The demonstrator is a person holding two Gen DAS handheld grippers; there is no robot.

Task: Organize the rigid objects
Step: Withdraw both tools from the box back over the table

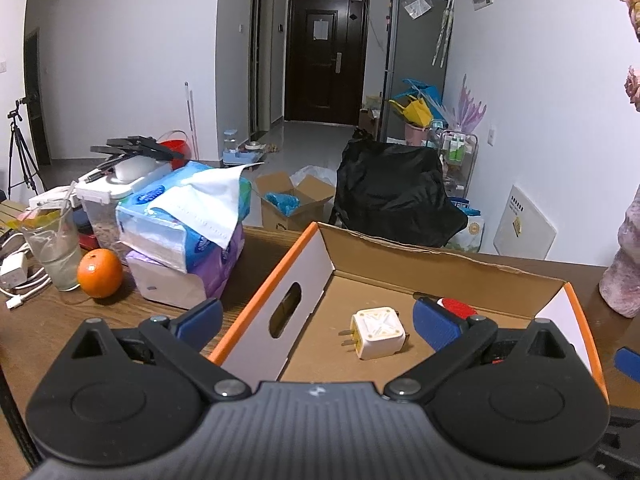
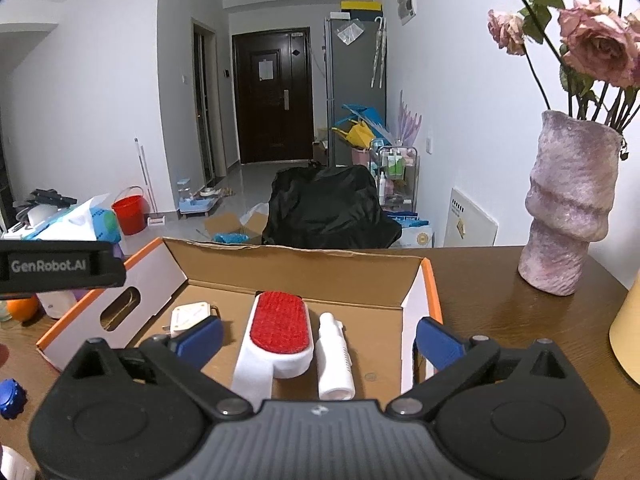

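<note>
Both of my grippers are hovering over the cardboard box (image 2: pixel 224 268) on the wooden table (image 2: pixel 500 300), and neither one has hold of anything. My right gripper (image 2: pixel 320 338) has its jaws spread as wide as they go, with the blue pads (image 2: pixel 200 336) on either side of the stuff in the box but not touching it. My left gripper (image 1: pixel 316 318) is wide open too, one blue pad outside the box's left wall and the other over the inside.

What's lying on the box floor, seen from the right wrist: a white plug adapter (image 2: pixel 190 316) on the left with its prongs pointing left, a lint brush (image 2: pixel 276 334) with a red pad in the middle, and a small white bottle (image 2: pixel 334 356) on its side just to the right of the brush (it looks like a spray bottle, but I can't be sure). They're close together, and I can't tell if the brush and bottle actually touch.

Outside the box, off to the left, there's an orange (image 1: pixel 100 273), a glass (image 1: pixel 52 248) and a stack of tissue packs (image 1: pixel 188 232). A blue knob-looking thing (image 2: pixel 12 398) sits on the table at the left edge of the right view. On the right stands a pink vase (image 2: pixel 568 208) of roses.
</note>
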